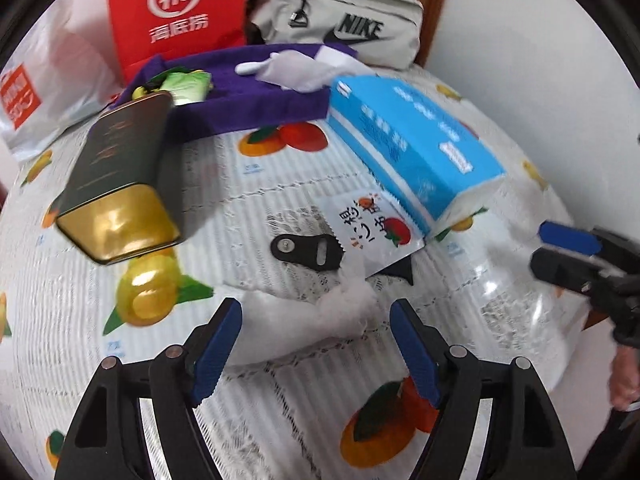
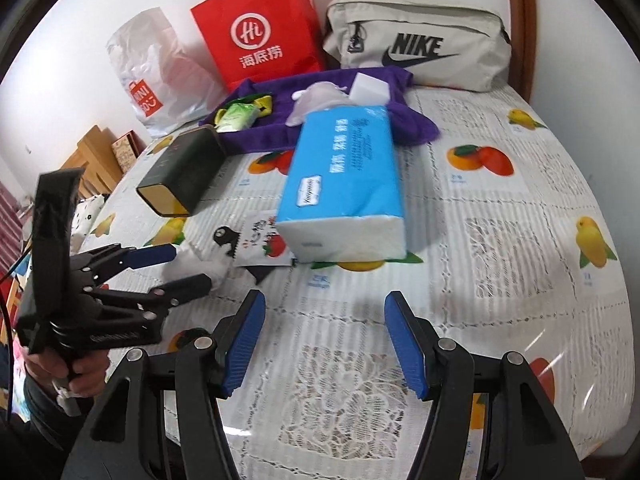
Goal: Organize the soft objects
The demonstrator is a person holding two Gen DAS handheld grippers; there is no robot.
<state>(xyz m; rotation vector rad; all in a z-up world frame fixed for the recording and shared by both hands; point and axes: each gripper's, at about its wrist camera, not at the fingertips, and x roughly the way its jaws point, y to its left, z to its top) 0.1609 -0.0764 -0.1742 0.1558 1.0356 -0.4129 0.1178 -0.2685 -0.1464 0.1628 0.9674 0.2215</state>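
My fruit-print tablecloth (image 2: 500, 208) carries a dark tin (image 2: 184, 172) with a gold end; behind stand a red bag (image 2: 260, 28), a Nike pouch (image 2: 420, 40), and what looks like a Miniso plastic bag (image 2: 156, 72).

We see bright, even indoor light; the gold tin end (image 1: 116, 226) and the clear cover on the surface (image 1: 516, 300) catch glare; motion blur smears the left view; both fisheye frames bend and darken at the edges.

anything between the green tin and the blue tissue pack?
Mostly bare tablecloth. Nearer the camera, a small snack packet lies between the green tin and blue tissue pack, its corner touching the pack. Clearest in the right wrist view.
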